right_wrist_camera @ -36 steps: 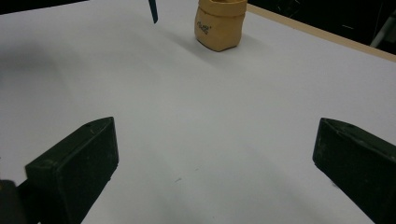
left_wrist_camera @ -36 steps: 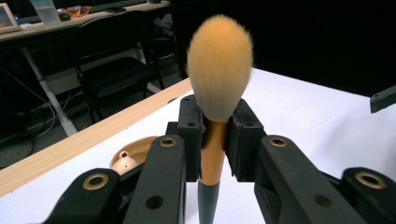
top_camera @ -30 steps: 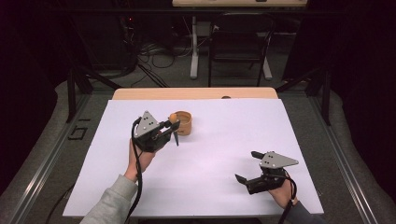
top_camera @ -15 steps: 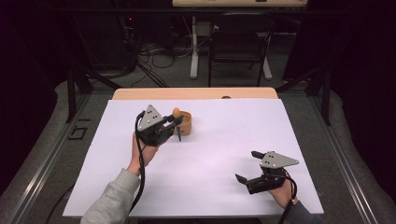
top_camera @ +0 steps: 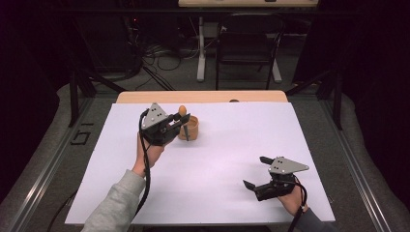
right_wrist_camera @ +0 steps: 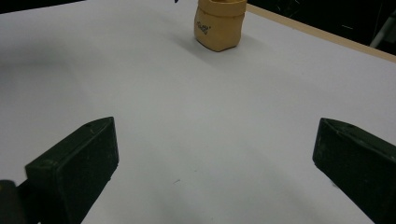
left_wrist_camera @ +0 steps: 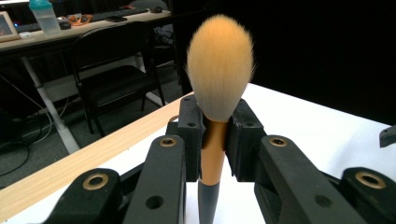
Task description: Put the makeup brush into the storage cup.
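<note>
My left gripper (top_camera: 178,123) is shut on a makeup brush (left_wrist_camera: 218,70) with a fluffy orange head, a gold ferrule and a grey handle. The pads clamp the ferrule, and the brush stands upright with its head (top_camera: 182,110) on top. It hangs just left of a small tan pot (top_camera: 192,128) on the white sheet, its handle tip beside the pot's rim. The same tan pot (right_wrist_camera: 219,25) stands far ahead of my right gripper (right_wrist_camera: 217,144). At the table's near right corner, my right gripper (top_camera: 255,171) is held low and open, with nothing between its jaws.
A white sheet (top_camera: 222,159) covers the table, with a strip of bare wood (top_camera: 203,96) along the far edge. A dark chair (top_camera: 246,43) and white desk legs stand beyond it. Dark frame rails run along both sides.
The left gripper has lifted a little and shifted toward the far side with the brush, so the brush head now stands higher beside the pot. The right gripper has stayed put.
</note>
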A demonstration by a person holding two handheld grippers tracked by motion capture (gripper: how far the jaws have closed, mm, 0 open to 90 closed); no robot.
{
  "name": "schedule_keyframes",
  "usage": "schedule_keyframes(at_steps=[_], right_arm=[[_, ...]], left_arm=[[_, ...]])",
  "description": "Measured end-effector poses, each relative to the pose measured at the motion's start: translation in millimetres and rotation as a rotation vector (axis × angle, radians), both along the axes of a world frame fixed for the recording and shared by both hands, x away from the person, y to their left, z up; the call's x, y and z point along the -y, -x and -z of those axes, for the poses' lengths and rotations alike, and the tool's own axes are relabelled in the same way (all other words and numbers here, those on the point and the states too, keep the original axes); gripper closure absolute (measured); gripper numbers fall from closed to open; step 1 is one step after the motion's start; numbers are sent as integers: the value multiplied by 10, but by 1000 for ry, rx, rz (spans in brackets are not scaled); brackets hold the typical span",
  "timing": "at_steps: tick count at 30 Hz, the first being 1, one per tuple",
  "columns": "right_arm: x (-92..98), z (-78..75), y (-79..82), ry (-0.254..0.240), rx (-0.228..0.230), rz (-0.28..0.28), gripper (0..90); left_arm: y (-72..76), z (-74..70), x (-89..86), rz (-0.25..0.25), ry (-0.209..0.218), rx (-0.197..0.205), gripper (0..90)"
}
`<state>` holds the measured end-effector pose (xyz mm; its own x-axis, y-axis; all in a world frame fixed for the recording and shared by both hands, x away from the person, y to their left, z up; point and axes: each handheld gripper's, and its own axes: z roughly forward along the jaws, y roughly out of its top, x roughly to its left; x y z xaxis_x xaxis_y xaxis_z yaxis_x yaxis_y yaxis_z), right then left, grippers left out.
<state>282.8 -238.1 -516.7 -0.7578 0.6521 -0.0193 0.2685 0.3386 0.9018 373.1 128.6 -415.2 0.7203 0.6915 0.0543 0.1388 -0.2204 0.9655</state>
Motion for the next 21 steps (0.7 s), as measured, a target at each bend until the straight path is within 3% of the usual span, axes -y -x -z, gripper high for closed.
schedule_keyframes(at_steps=[21], right_arm=[[10,-1,-6,6,3,9,0]], left_arm=[[-159,-98,58,-12,26,-4,783]])
